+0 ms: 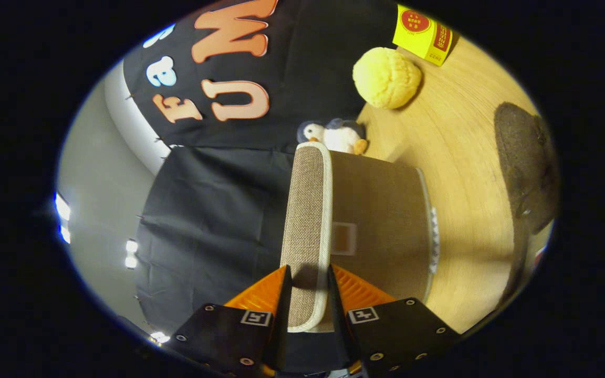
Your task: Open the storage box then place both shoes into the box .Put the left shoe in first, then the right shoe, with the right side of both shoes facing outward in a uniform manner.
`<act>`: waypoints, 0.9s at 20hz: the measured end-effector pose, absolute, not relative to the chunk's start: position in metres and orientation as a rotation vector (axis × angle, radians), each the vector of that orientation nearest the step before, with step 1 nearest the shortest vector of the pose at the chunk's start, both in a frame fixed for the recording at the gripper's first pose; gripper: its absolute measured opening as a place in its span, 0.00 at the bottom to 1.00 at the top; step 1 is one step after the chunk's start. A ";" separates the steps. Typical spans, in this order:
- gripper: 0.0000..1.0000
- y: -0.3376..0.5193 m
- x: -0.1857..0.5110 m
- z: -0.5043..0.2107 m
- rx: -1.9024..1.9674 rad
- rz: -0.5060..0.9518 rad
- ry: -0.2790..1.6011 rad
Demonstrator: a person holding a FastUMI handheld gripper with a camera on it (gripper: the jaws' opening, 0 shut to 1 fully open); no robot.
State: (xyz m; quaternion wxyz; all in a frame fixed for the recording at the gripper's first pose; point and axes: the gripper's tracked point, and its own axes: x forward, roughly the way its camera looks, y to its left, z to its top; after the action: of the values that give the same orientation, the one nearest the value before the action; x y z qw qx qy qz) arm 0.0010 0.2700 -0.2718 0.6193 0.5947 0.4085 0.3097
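Right now my fingers (309, 294) are closed on the lid (308, 231) of the storage box (381, 220), one on each face of the woven flap near its bound edge, so I can swing it up and clear the opening. The lid runs away from me toward 12 o'clock, seen edge-on; I judge the box is being opened, with no shoe in yet.

Beyond the lid's far end sits a small penguin toy (336, 135), half hidden behind the box. Farther on, at about 1 o'clock, a yellow ball (386, 77) and a yellow carton (422, 34) rest on the counter (465, 157). At 3 o'clock lies a dark brown shoe (528, 163), cut off at its near end; I cannot tell whether it is the left or right. The box's inside is hidden from me.
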 end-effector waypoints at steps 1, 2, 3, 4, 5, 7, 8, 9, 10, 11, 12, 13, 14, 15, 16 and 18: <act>0.35 0.271 0.006 -0.265 1.363 0.700 0.915; 0.31 0.275 0.003 -0.263 1.334 0.710 0.917; 0.31 0.281 0.003 -0.256 1.328 0.724 0.920; 0.31 0.285 0.002 -0.242 1.335 0.750 0.911; 0.31 0.289 0.003 -0.231 1.331 0.767 0.896; 0.31 0.301 0.006 -0.205 1.321 0.803 0.864; 0.31 0.308 0.007 -0.192 1.305 0.824 0.846; 0.31 0.316 0.010 -0.180 1.278 0.840 0.829; 0.31 0.324 0.011 -0.169 1.251 0.857 0.817; 0.31 0.333 0.014 -0.159 1.231 0.874 0.806; 0.31 0.343 0.016 -0.149 1.208 0.883 0.794; 0.31 0.354 0.019 -0.141 1.180 0.888 0.776; 0.31 0.367 0.021 -0.136 1.156 0.891 0.763; 0.31 0.382 0.021 -0.130 1.143 0.908 0.763; 0.31 0.397 0.018 -0.125 1.135 0.922 0.776; 0.31 0.427 0.015 -0.118 1.106 0.945 0.789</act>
State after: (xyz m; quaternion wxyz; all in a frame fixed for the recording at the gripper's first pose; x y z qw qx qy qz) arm 0.0146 0.4274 -0.1185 0.6768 0.4920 0.3509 0.4204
